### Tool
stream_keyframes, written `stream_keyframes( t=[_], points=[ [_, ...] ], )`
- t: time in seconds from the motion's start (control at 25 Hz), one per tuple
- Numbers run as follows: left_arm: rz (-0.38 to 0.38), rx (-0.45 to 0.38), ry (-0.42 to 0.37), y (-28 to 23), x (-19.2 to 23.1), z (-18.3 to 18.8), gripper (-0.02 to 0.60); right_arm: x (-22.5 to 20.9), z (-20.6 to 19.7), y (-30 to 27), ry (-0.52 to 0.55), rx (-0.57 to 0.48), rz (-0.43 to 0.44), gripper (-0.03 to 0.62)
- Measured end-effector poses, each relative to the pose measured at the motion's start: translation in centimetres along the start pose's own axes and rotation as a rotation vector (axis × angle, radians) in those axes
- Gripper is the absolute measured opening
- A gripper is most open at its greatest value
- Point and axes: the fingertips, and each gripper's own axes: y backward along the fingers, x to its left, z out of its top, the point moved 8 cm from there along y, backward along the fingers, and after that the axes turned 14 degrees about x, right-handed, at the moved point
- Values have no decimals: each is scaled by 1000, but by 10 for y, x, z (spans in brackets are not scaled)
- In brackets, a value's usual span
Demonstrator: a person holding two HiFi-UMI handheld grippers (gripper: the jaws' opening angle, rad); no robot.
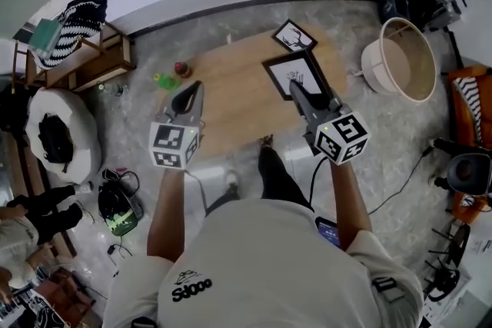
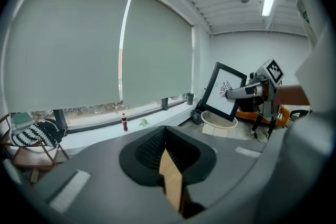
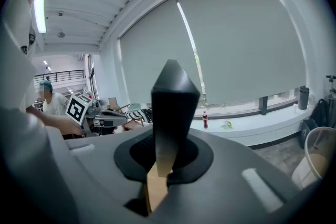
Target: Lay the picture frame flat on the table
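A black picture frame with a white mat and a tree drawing hangs tilted over the right part of the wooden table. My right gripper is shut on its lower edge. In the left gripper view the picture frame stands nearly upright in the air, held by the right gripper. In the right gripper view the picture frame shows edge-on as a dark blade rising from my right gripper. My left gripper hovers over the table's left part, shut, with nothing in it; the left gripper shows pads together.
A second small frame lies on the table's far end. A green item and a dark red one sit at the left end. A white basket stands on the floor to the right, a white beanbag to the left.
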Motion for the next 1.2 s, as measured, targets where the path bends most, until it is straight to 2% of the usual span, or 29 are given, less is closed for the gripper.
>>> stream_keyframes(
  t=[0.2,0.44,0.84,1.2],
  points=[
    [58,27,30,-24,17,-4,11,-29,1,-36,-5,39,50,23],
    [124,69,103,-49,40,-21,11,-59,-2,-84,-38,104,98,23],
    [167,132,211,-91,51,-55,11,-88,-20,-153,-65,212,209,23],
    [219,187,284,-127,59,-87,11,-113,-51,-207,-113,290,281,23]
  ],
)
